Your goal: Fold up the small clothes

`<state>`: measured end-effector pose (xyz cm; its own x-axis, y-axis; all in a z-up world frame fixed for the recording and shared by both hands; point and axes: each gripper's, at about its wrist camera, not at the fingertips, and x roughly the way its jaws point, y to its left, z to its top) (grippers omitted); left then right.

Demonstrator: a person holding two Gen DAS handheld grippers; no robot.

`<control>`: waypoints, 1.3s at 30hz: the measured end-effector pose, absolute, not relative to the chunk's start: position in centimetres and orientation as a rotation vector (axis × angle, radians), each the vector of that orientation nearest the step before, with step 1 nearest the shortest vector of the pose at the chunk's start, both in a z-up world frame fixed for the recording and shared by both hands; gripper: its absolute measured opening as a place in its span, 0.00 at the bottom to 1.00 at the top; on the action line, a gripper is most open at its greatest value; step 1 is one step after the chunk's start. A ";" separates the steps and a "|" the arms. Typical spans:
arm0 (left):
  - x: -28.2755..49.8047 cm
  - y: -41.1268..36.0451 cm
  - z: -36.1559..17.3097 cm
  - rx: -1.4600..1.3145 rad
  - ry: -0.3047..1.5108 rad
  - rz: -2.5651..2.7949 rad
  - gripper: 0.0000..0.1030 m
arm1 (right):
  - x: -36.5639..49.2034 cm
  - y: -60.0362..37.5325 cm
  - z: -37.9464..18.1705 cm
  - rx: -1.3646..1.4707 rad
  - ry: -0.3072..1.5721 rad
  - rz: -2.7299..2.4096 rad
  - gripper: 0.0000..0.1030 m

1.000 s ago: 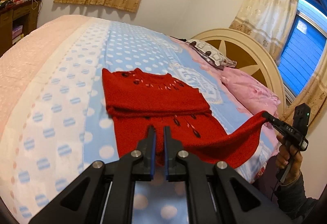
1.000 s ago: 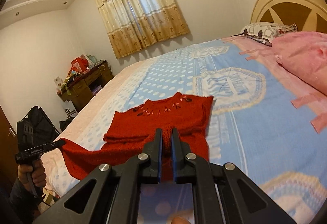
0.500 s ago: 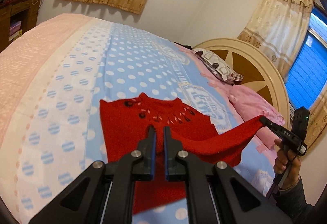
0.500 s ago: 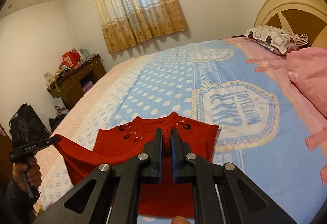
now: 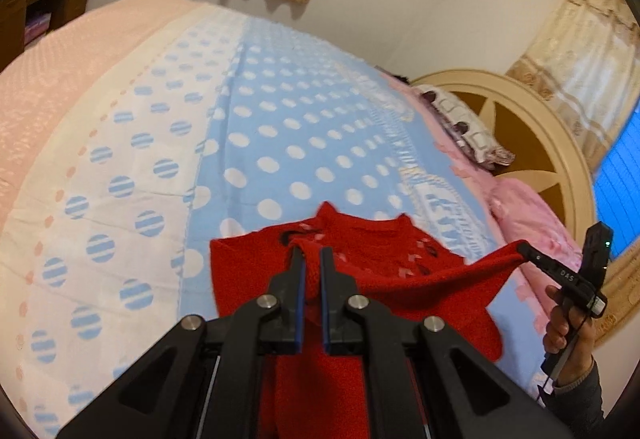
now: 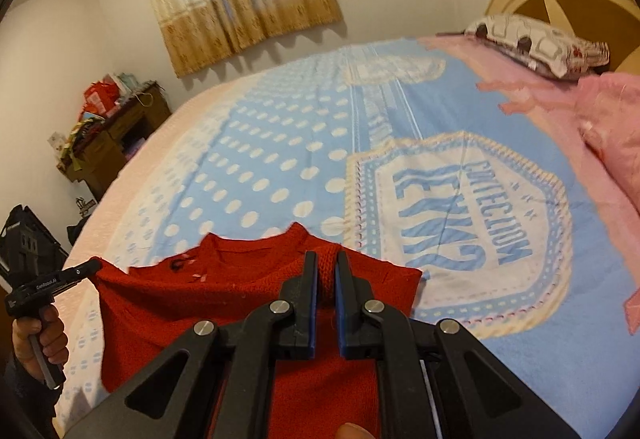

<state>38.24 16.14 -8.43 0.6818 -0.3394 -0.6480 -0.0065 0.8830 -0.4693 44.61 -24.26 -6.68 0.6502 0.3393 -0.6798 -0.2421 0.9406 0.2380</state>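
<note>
The bed (image 5: 256, 143) fills my view, its blue dotted cover (image 6: 280, 175) running to the far wall, with a pink pillow (image 5: 528, 223) at the far right by the headboard. The red sweater (image 5: 360, 319) lies at the near edge of the cover, its lower hem lifted above the collar. My left claw (image 5: 313, 259) is clenched on one corner of that hem, and my right claw (image 6: 326, 271) is clenched on the other, the knit stretched between them.
</note>
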 end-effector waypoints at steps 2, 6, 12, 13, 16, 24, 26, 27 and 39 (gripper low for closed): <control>39.6 16.4 -9.9 -0.465 0.832 -0.176 0.06 | 46.2 -23.8 -8.1 0.122 0.825 0.318 0.06; 41.4 16.7 -12.3 -0.471 0.875 -0.155 0.06 | 49.0 -23.3 -10.5 0.115 0.864 0.286 0.06; 43.0 16.5 -12.9 -0.481 0.883 -0.167 0.06 | 51.4 -23.0 -12.2 0.104 0.884 0.244 0.06; 43.3 16.5 -12.8 -0.480 0.880 -0.170 0.06 | 51.7 -22.9 -12.4 0.101 0.886 0.240 0.06; 44.0 16.5 -13.1 -0.477 0.871 -0.161 0.06 | 52.7 -23.1 -13.0 0.115 0.898 0.231 0.07; 42.0 18.5 -12.8 -0.497 0.813 -0.076 0.22 | 50.2 -21.5 -12.1 -0.040 0.830 0.248 0.58; 40.6 18.1 -12.1 -0.458 0.791 -0.072 0.35 | 48.4 -20.5 -11.7 -0.081 0.833 0.299 0.58; 39.9 17.6 -11.9 -0.426 0.786 -0.074 0.39 | 47.8 -20.0 -11.7 -0.089 0.853 0.339 0.58; 38.3 13.7 -14.3 -0.171 0.840 0.016 0.55 | 51.8 -15.3 -17.0 -0.191 1.069 0.291 0.58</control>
